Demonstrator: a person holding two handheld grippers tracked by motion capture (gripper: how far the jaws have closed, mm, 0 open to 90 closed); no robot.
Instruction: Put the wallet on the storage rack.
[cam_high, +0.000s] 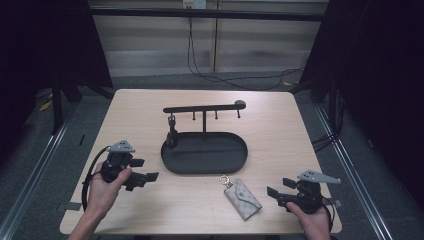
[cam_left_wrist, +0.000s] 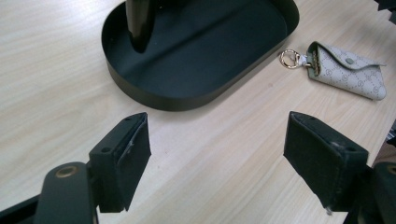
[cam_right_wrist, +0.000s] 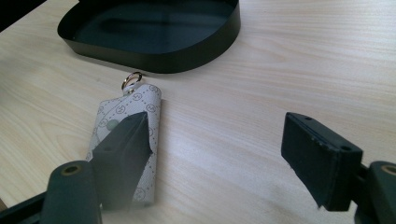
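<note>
Centrally, a black oval metal tray (cam_high: 240, 161) with a hook rack (cam_high: 204, 108) is sitting just behind a beige patterned key pouch (cam_high: 243, 198). Both hands are resting low, holding the left gripper (cam_high: 146, 170) and right gripper (cam_high: 274, 194) with jaws spread wide, gripping nothing.

Both forearms are bare, no sleeves. Each hand carries a black gripper: the left gripper (cam_high: 141, 175) and the right gripper (cam_high: 276, 191) both wear a grey three-cornered plate, square black padded jaws with small screws, and a black cable.
</note>
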